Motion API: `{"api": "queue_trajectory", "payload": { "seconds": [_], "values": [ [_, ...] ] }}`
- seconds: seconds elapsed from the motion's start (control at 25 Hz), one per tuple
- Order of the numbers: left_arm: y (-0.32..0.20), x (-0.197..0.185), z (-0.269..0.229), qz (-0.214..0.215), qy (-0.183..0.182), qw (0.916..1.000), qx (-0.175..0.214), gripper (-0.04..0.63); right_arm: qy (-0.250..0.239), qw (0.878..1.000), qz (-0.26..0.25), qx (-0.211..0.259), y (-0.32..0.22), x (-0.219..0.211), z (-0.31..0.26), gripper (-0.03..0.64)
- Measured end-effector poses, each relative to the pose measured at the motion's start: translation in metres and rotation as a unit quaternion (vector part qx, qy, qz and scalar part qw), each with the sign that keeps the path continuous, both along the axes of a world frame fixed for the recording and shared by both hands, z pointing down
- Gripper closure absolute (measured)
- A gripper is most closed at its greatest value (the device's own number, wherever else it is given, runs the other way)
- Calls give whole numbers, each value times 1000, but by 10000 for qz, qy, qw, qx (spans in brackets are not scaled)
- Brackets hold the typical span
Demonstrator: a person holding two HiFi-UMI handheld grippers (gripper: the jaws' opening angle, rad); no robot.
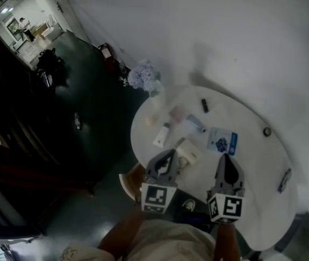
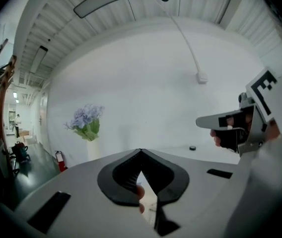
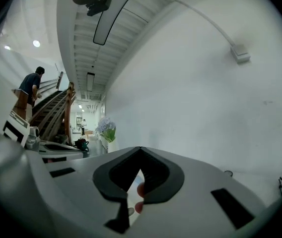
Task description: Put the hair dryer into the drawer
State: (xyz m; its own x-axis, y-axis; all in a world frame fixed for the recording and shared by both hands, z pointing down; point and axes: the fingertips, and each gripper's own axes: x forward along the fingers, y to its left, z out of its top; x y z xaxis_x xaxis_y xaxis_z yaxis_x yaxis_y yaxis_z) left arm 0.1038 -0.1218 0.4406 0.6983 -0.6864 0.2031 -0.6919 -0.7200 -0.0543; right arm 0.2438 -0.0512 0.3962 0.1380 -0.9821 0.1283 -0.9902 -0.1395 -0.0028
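I hold both tools level over the near edge of the white round table (image 1: pixel 255 145). The left gripper (image 1: pixel 168 153) is clenched on nothing, its tips meeting. The right gripper (image 1: pixel 227 157) is the same, jaws together and empty.

I cannot pick out the hair dryer. The tabletop carries only small things: a blue packet (image 1: pixel 222 141), tubes, and flowers (image 1: pixel 143 75) at the far rim. A dark shape (image 1: pixel 197 217) lies low between the two tools, below the table edge, but it is too dim to name. No view shows the drawer either; I judge it sits under the near edge, out of sight.

So the step in hand is finding the target, I think. To do it well I should tip my head down towards that dark shape and spread one pair of jaws before reaching. I should keep the other tool free for the drawer front.
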Motion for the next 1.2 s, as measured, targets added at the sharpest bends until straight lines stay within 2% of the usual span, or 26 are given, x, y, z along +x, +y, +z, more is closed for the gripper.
{"api": "queue_trajectory", "payload": {
  "seconds": [0.12,0.32,0.52,0.68,0.84,1.08,1.2],
  "values": [
    [2,7,31,-58,-413,9988,-260,592,-77,9998,-163,-53,-5,6,7,615],
    [5,16,80,63,-891,9908,-1019,512,-105,9994,-305,-101,-12,5,16,615],
    [9,22,126,362,-1431,9756,-1627,413,-117,9994,-278,-169,-16,3,19,615],
    [7,24,149,500,-1736,9669,-1802,362,-109,9994,-272,-193,-13,1,21,615],
    [13,29,165,756,-2080,9526,-2087,302,-105,9995,-197,-226,-10,2,20,615],
    [15,37,180,1021,-2179,9408,-2387,282,-81,9996,-163,-239,-9,1,21,615],
    [23,39,185,1266,-2244,9305,-2603,273,-91,9995,-129,-256,-7,0,21,615]
  ]
}}
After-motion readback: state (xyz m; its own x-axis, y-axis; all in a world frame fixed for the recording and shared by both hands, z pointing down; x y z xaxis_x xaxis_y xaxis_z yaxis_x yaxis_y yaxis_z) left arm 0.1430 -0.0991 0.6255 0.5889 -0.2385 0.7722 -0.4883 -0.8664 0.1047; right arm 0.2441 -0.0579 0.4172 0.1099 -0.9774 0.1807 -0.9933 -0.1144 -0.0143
